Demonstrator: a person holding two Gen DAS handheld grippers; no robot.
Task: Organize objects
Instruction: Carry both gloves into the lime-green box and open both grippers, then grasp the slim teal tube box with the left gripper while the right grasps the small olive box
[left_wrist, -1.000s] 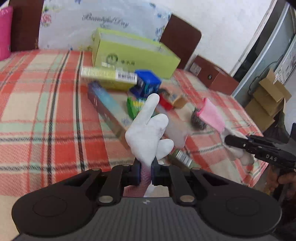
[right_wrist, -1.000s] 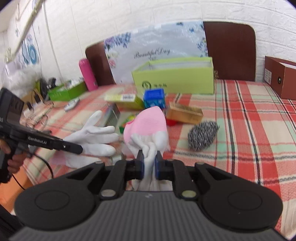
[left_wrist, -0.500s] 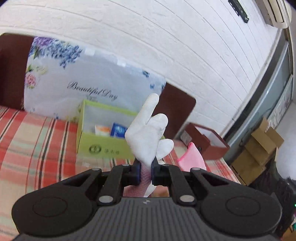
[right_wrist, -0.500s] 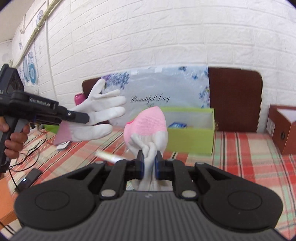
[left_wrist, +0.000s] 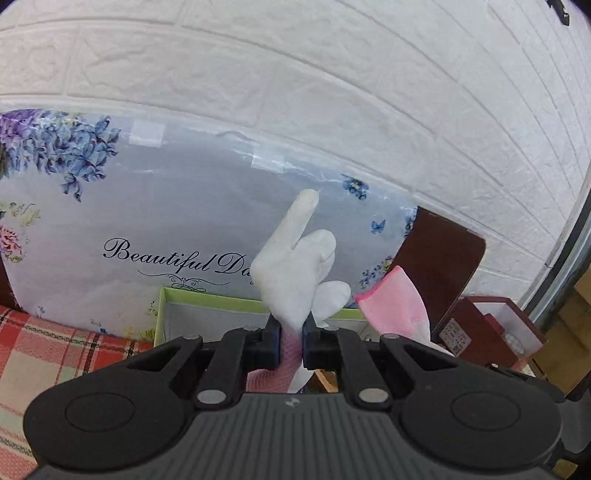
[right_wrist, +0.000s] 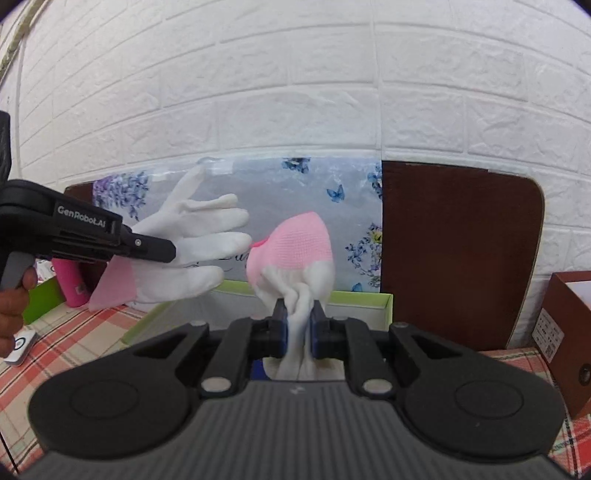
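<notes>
My left gripper (left_wrist: 291, 345) is shut on a white glove (left_wrist: 295, 273) near its pink cuff, and the glove's fingers stick upward. My right gripper (right_wrist: 298, 328) is shut on the bunched white part of a second glove (right_wrist: 295, 254), whose pink cuff stands up. Both gloves hang in the air just before the open green box (right_wrist: 362, 299). In the right wrist view the left gripper (right_wrist: 168, 251) comes in from the left with its glove (right_wrist: 195, 236) spread out. The second glove's pink cuff (left_wrist: 399, 306) shows right of the first in the left wrist view.
Behind the green box (left_wrist: 207, 299) a floral package (left_wrist: 166, 206) leans on dark chair backs (right_wrist: 458, 251) and a white brick wall. A brown box (right_wrist: 569, 332) stands at the right. At the left are a pink bottle (right_wrist: 72, 284), a white remote (right_wrist: 20, 343) and a person's hand (right_wrist: 14, 306).
Both grippers, each still holding its glove, have risen and moved forward from above the cluttered tablecloth to just before the green box. The loose items on the table have dropped out of view.
</notes>
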